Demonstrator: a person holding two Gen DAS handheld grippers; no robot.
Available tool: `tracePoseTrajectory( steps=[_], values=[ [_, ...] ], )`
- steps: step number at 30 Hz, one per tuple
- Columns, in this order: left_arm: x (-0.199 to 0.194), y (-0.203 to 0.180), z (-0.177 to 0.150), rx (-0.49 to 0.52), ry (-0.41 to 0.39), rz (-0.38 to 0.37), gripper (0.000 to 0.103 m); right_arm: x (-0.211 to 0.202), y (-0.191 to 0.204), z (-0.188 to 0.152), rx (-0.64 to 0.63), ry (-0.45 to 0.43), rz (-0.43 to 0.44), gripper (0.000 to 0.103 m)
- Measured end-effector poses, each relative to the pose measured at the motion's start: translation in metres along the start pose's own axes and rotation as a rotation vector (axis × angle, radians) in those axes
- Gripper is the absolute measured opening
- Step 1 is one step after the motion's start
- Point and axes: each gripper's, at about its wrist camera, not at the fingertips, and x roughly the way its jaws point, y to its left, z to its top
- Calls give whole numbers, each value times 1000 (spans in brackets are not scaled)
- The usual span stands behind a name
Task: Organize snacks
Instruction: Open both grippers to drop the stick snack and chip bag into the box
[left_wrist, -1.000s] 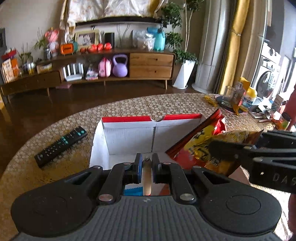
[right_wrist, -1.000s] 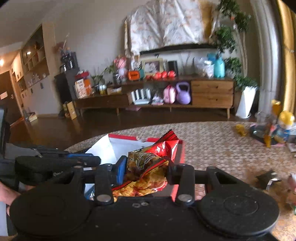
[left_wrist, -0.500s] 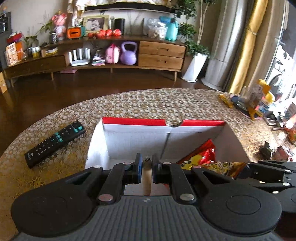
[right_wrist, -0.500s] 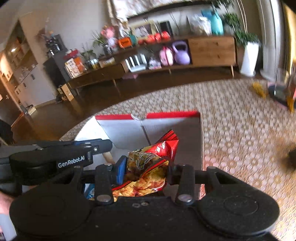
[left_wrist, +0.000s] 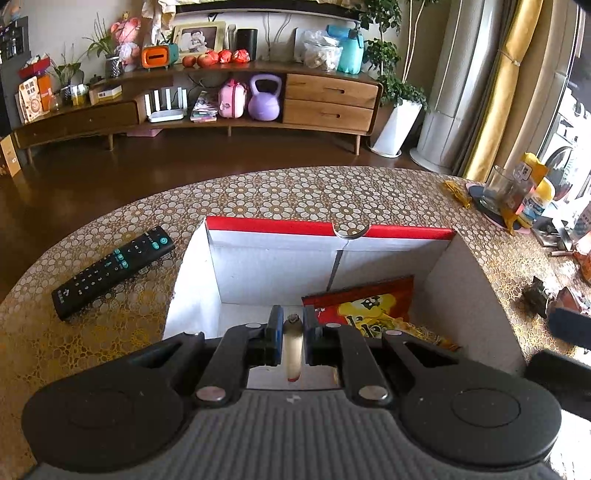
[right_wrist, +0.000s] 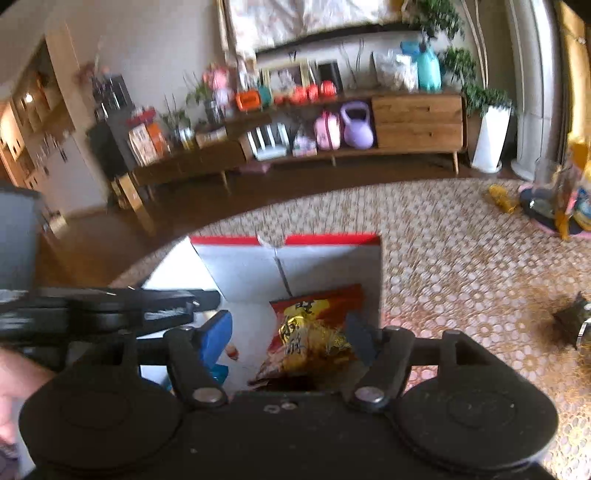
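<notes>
A white cardboard box with a red rim (left_wrist: 328, 226) stands open on the patterned table; it also shows in the right wrist view (right_wrist: 332, 240). A red and yellow snack bag (left_wrist: 373, 304) lies inside it on the right, also seen from the right wrist (right_wrist: 314, 325). My left gripper (left_wrist: 293, 325) is shut on a thin flat snack pack (left_wrist: 293, 347), held edge-on over the box's near side. My right gripper (right_wrist: 288, 332) is open above the red and yellow bag, not touching it. The left gripper's arm (right_wrist: 110, 306) crosses the right wrist view at left.
A black remote (left_wrist: 114, 271) lies left of the box. A glass and bottles on a coaster (left_wrist: 513, 195) stand at the table's far right, with small wrapped items (left_wrist: 554, 295) nearby. The table's edge curves behind the box, with floor and a wooden sideboard (left_wrist: 221, 107) beyond.
My right gripper lowered the red and yellow bag into the box, opened and let it go; the bag now lies inside. My left gripper stayed shut on its pack and tilted to look down into the box.
</notes>
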Motion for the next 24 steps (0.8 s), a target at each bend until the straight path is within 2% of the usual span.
tracePoseTrajectory(
  steps=[2, 4, 6, 8, 13, 15, 19, 24],
  values=[
    [-5, -2, 0, 1, -11, -1, 11, -22, -1, -5, -4, -51, -3, 70],
    [-12, -4, -1, -5, -22, 2, 19, -43, -4, -12, -12, -99, -10, 70],
    [-22, -6, -2, -10, -36, 5, 42, -60, -9, -19, -17, -139, -23, 73],
    [-34, -8, -4, -19, -69, 2, 56, -71, -15, -24, -16, -162, -38, 74],
    [-64, -21, -15, -13, -122, -8, 58, -91, -43, -39, 51, -181, -66, 74],
    [-77, -30, -22, -13, -147, -28, 67, -96, -54, -47, 76, -182, -83, 74],
    [-100, -56, -40, 5, -197, -81, 68, -106, -76, -60, 115, -188, -125, 74],
    [-113, -85, -59, 24, -222, -131, 68, -122, -98, -77, 148, -199, -177, 74]
  ],
)
